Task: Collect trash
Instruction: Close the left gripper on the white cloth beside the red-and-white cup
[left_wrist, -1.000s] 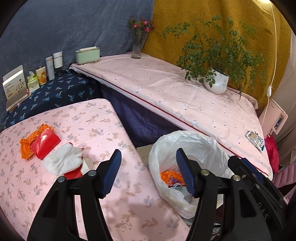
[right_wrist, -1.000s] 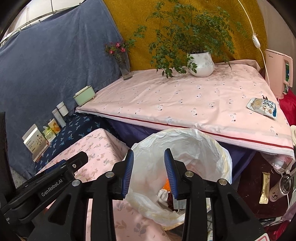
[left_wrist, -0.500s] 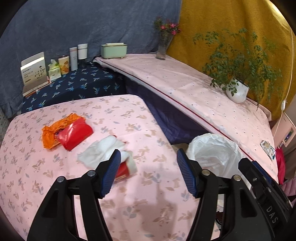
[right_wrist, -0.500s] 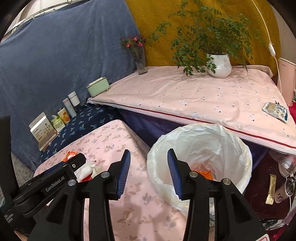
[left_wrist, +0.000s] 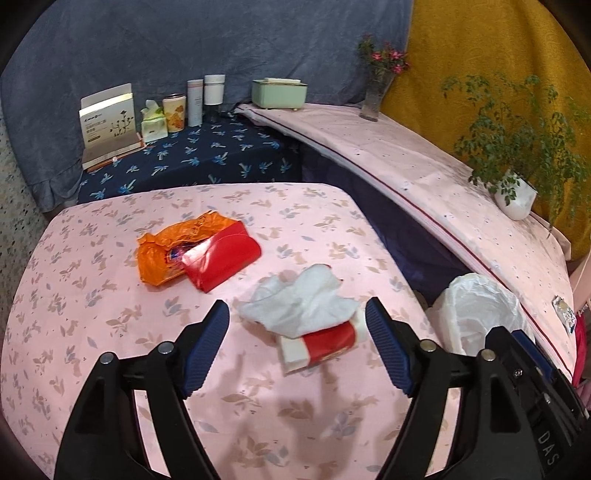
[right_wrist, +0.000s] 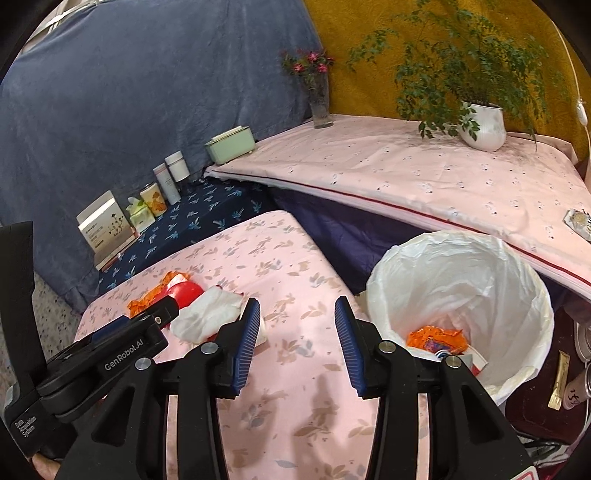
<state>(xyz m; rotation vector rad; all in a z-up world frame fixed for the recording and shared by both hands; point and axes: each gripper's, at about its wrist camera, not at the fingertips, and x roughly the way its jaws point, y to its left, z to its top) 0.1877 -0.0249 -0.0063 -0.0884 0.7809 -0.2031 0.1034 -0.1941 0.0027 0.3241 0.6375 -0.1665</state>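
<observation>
Left tongs spread around crumpled tissue.

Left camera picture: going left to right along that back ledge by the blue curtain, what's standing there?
White box → tissue pack → printed tin → slim tube → white jar → green tissue box → flower vase.

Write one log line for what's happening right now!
left gripper: open, over white tissue | right gripper: open, empty | table trash: orange wrapper, red packet | bin: partly filled
</observation>
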